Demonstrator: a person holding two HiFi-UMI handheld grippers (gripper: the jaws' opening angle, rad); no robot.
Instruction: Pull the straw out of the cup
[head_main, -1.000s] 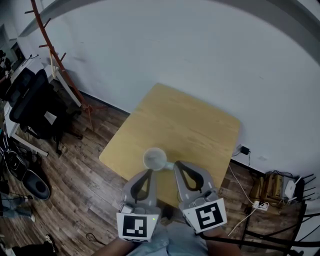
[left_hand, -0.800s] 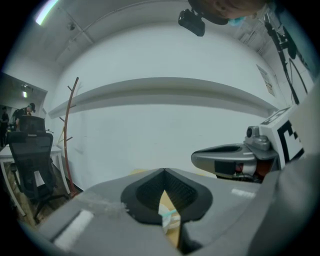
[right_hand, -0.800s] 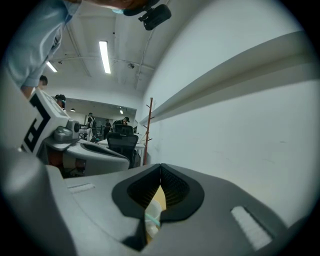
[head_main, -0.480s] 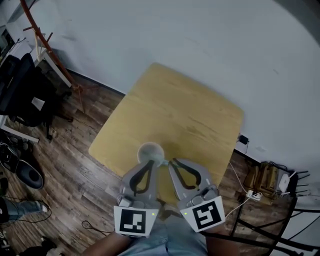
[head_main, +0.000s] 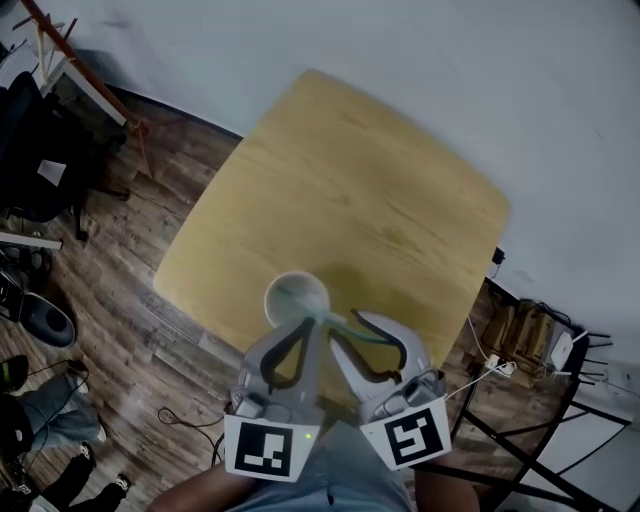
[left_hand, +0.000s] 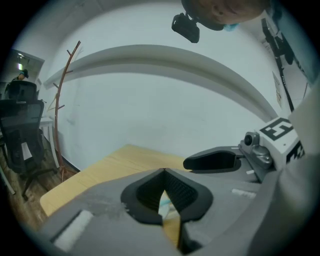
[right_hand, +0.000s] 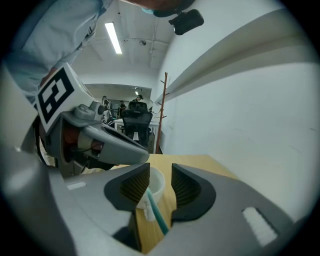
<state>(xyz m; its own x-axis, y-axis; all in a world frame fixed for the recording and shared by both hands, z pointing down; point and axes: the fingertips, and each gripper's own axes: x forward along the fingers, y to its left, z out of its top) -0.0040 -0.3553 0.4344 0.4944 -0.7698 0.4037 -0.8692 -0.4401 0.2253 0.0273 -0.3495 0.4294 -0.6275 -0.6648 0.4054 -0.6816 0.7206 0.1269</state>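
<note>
A white cup (head_main: 296, 298) stands near the front edge of the wooden table (head_main: 380, 190). A teal straw (head_main: 358, 330) leans out of it towards me. My left gripper (head_main: 317, 322) hovers at the cup's near rim with its tips meeting. In the left gripper view (left_hand: 164, 171) a sliver of the cup (left_hand: 164, 201) shows below, through the gap behind the tips. My right gripper (head_main: 352, 325) is just to its right, jaws opening. In the right gripper view (right_hand: 160, 169) the straw (right_hand: 159, 215) runs between the pads without being pressed, and the cup (right_hand: 157, 182) sits just beyond.
The table stands against a white wall, with wood floor to the left and in front. A black office chair (head_main: 40, 150) and a red coat stand (head_main: 80, 60) are at the far left. Cables and a power strip (head_main: 530, 340) lie at the right.
Both grippers have come down closer to the cup. The right gripper's jaws, shut before, now stand apart around the straw. The cup has stayed on the table.
</note>
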